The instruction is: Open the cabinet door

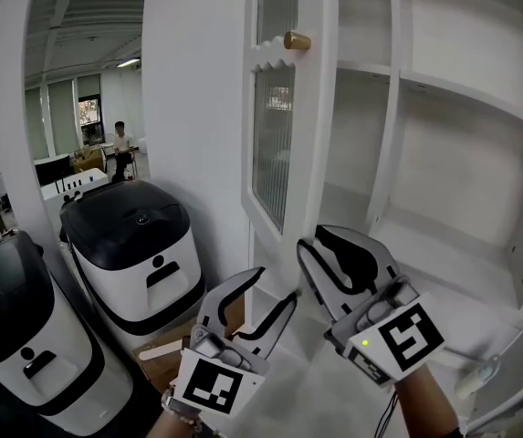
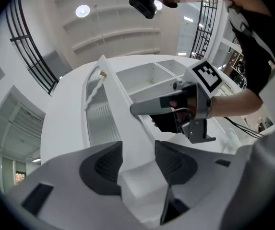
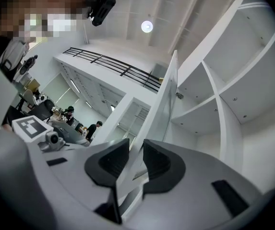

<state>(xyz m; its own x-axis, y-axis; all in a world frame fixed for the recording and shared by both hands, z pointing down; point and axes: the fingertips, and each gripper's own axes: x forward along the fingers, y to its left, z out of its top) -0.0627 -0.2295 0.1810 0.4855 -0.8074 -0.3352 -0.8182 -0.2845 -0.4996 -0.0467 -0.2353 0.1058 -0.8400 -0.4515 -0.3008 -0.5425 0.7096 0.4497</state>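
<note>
The white cabinet door [image 1: 288,135] with ribbed glass panels and a brass knob [image 1: 297,40] stands swung out from the cabinet. My right gripper [image 1: 320,240] is at the door's lower edge. In the right gripper view the door's edge [image 3: 163,99] runs between the dark pads [image 3: 159,162] and fills the gap, so that gripper [image 3: 136,159] is shut on it. My left gripper [image 1: 275,286] hangs lower left of the door, jaws wide apart with nothing between them. The left gripper view looks up past its open jaws [image 2: 138,159] at the door [image 2: 99,109] and the right gripper [image 2: 185,107].
Behind the door are the cabinet's bare white shelves [image 1: 444,89] and its upright divider [image 1: 391,99]. Two black-and-white machines [image 1: 129,245] [image 1: 15,327] stand on the floor at left, close to the left gripper. People sit far back in the room [image 1: 120,144].
</note>
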